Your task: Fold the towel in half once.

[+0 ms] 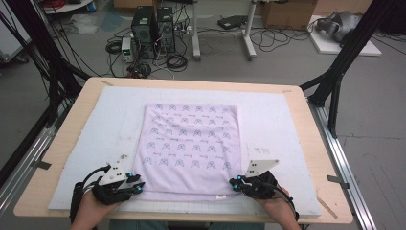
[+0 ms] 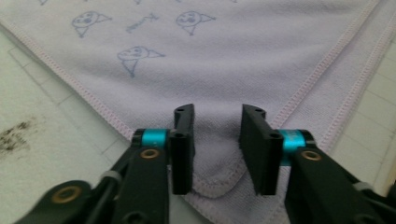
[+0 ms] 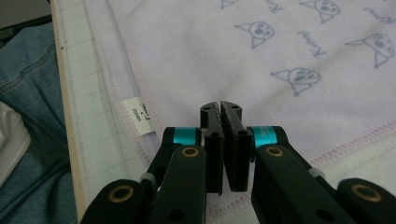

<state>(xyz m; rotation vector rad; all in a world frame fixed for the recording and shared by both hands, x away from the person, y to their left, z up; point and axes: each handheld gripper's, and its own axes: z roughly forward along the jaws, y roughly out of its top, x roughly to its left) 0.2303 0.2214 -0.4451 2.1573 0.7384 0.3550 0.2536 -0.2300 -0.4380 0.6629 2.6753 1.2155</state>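
the left gripper (image 2: 216, 149) fingers (image 2: 183, 148) stand apart over the towel (image 2: 219, 70) corner between them, not pinching; the right gripper (image 3: 222, 148) fingers (image 3: 212, 149) are pressed together on the other near corner - the left corner may slip out and the lift becomes uneven.

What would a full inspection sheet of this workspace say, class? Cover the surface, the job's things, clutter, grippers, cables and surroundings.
Surface: wooden table under a white mat, with a dark smudge near the left corner.
Job's things: lilac printed towel lying flat, label at its near hem.
Clutter: nothing seen on the mat.
Grippers: left gripper with jaws apart over a puckered towel corner; right gripper shut on the towel's other near corner.
Cables: tangle of floor cables beyond the table.
Surroundings: two computer towers, cardboard box, black frame struts.
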